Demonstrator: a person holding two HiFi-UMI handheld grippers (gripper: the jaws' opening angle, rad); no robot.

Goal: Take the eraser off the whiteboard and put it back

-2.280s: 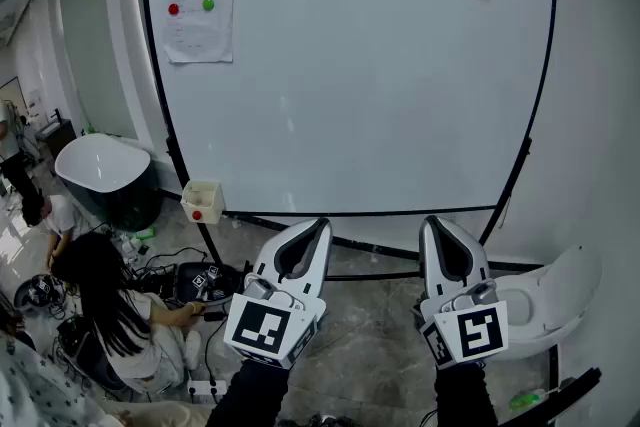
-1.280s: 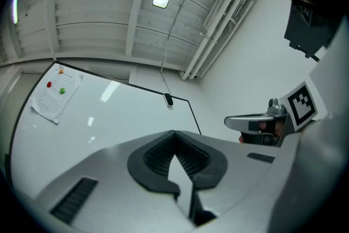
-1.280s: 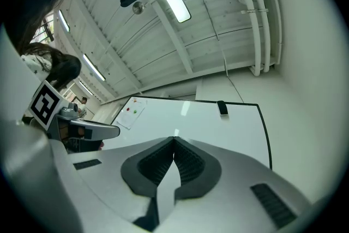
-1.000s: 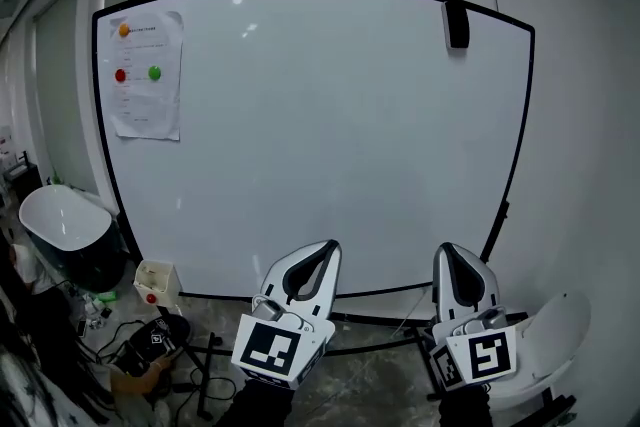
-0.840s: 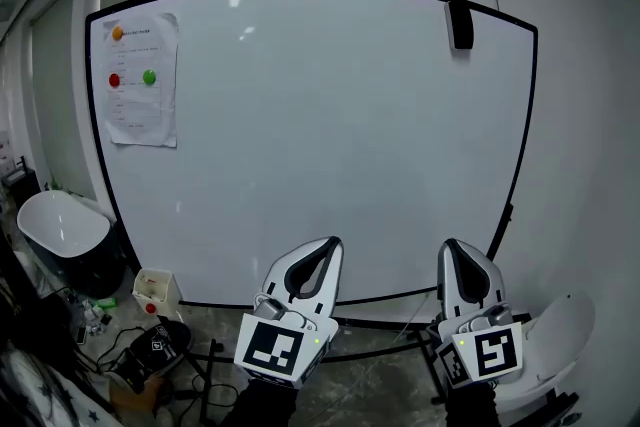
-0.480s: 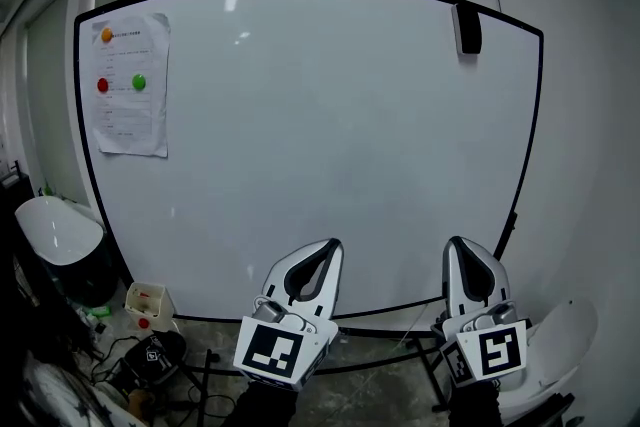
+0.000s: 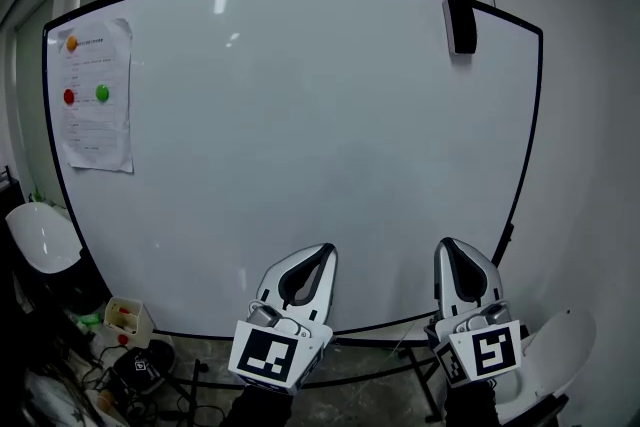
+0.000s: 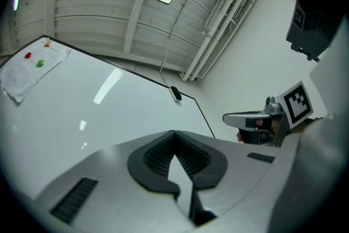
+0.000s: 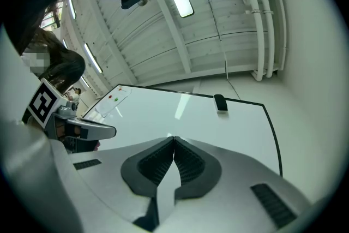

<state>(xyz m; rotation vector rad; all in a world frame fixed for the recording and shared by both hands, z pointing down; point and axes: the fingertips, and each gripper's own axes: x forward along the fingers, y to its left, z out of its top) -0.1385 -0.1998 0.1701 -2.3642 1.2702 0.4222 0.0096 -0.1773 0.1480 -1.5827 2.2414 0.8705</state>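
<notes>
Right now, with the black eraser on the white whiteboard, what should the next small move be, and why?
Probably raise the right gripper toward the small black eraser, opening its jaws on the way. The eraser sits at the top right corner of the white whiteboard, high above that gripper, whose jaws are shut on nothing.

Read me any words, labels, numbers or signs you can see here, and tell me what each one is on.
On the paper sheet on the whiteboard: printed lines, too small to read.
On the eraser: no label visible.
On the left hand-held gripper and right hand-held gripper: square markers, coded patterns, no words.
</notes>
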